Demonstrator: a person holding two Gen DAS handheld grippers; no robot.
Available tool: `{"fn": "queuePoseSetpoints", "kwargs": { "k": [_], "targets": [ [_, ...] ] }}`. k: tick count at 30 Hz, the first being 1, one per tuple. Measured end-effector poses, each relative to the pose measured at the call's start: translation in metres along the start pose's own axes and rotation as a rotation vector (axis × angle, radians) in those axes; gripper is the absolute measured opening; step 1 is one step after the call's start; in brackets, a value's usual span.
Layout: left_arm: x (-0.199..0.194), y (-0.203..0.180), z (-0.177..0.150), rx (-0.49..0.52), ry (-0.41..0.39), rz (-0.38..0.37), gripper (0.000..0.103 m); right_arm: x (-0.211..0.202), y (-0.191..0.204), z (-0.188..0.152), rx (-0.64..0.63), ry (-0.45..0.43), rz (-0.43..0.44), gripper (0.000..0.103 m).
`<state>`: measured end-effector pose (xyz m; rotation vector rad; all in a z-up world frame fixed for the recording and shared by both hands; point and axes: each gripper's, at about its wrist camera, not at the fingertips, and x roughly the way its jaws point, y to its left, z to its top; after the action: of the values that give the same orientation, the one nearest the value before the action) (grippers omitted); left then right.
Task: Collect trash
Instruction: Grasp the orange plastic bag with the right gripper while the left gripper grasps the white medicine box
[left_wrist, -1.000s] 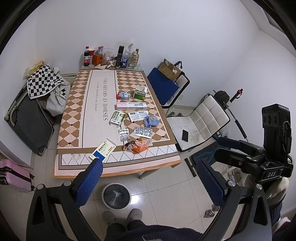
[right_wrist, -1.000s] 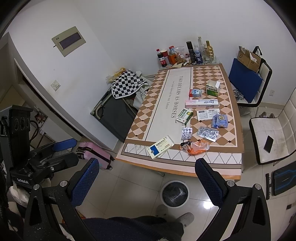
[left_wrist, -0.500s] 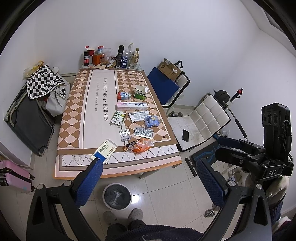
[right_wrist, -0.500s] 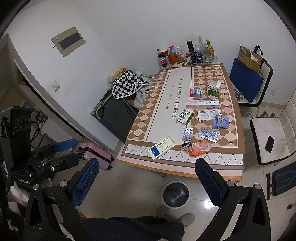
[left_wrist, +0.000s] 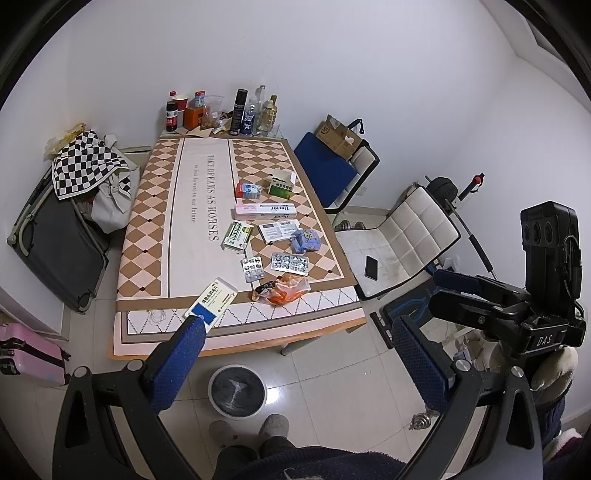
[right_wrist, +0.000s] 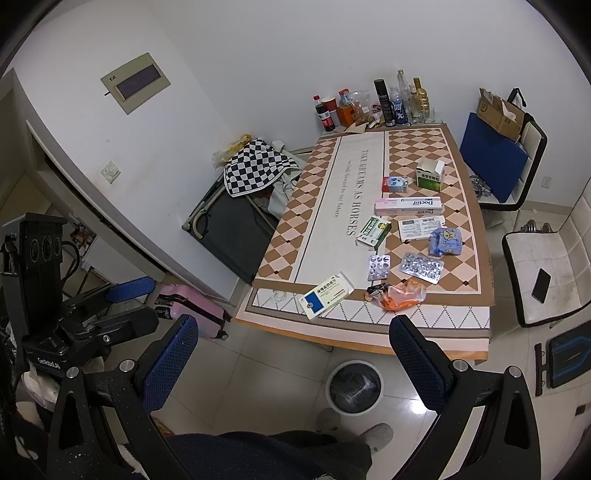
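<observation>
Both hand-held grippers, left and right, are wide open and hold nothing. Take the blue-white box at the near bench edge first, then the orange wrapper; the bin waits below.

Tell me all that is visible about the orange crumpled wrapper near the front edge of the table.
The orange wrapper is thin crumpled plastic, partly see-through, lying loose and flattened on the patterned tablecloth near the front edge. A small dark piece sits at its left end, touching it. The large blister pack lies just behind it, the white and blue box to its left. Nothing grips it.
</observation>
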<state>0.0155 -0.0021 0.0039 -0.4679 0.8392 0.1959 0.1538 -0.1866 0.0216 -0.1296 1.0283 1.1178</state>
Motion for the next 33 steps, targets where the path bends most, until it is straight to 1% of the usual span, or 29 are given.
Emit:
{"fn": "queuePoseSetpoints", "kwargs": {
  "k": [2, 5, 7, 8, 9, 11, 13, 15, 18, 21, 23, 24, 26, 27, 31, 33],
  "targets": [
    [0.002, 0.000, 0.000, -0.001, 0.001, 0.003, 0.103, 0.003, 0.004, 0.000, 0.003, 0.001, 0.001, 0.103],
    [0.012, 0.005, 0.003, 0.001, 0.003, 0.049, 0.103, 0.010, 0.005, -0.001, 0.024, -0.002, -0.010, 0.103],
    [0.029, 0.012, 0.006, 0.015, 0.001, 0.128, 0.103, 0.018, 0.000, -0.002, 0.062, 0.000, -0.035, 0.103],
    [0.041, 0.019, 0.008, 0.028, 0.002, 0.187, 0.103, 0.024, -0.005, -0.002, 0.090, 0.005, -0.057, 0.103],
    [0.054, 0.027, 0.009, 0.037, 0.008, 0.230, 0.103, 0.033, -0.011, -0.003, 0.124, 0.010, -0.087, 0.103],
    [0.086, 0.045, 0.010, 0.061, 0.039, 0.317, 0.103, 0.050, -0.030, 0.000, 0.192, 0.025, -0.132, 0.103],
    [0.119, 0.065, 0.011, 0.077, 0.083, 0.368, 0.103, 0.075, -0.051, -0.003, 0.273, 0.040, -0.183, 0.103],
    [0.156, 0.085, 0.009, 0.088, 0.148, 0.403, 0.103, 0.099, -0.075, -0.007, 0.354, 0.059, -0.223, 0.103],
    [0.219, 0.110, 0.003, 0.120, 0.262, 0.421, 0.103, 0.148, -0.121, -0.016, 0.515, 0.095, -0.280, 0.103],
    [0.276, 0.128, -0.007, 0.166, 0.378, 0.414, 0.102, 0.197, -0.160, -0.022, 0.652, 0.135, -0.299, 0.103],
    [0.303, 0.135, -0.011, 0.199, 0.440, 0.406, 0.102, 0.228, -0.180, -0.025, 0.722, 0.156, -0.299, 0.102],
    [0.323, 0.140, -0.015, 0.219, 0.477, 0.394, 0.102, 0.242, -0.187, -0.027, 0.745, 0.164, -0.302, 0.098],
    [0.349, 0.145, -0.020, 0.239, 0.526, 0.371, 0.102, 0.271, -0.205, -0.031, 0.813, 0.178, -0.300, 0.094],
    [0.364, 0.149, -0.023, 0.250, 0.552, 0.349, 0.102, 0.285, -0.214, -0.034, 0.853, 0.178, -0.299, 0.088],
    [0.405, 0.158, -0.028, 0.261, 0.621, 0.309, 0.102, 0.326, -0.245, -0.049, 0.985, 0.177, -0.279, 0.076],
    [0.420, 0.158, -0.030, 0.267, 0.645, 0.286, 0.102, 0.338, -0.254, -0.054, 1.028, 0.171, -0.264, 0.064]
  ]
}}
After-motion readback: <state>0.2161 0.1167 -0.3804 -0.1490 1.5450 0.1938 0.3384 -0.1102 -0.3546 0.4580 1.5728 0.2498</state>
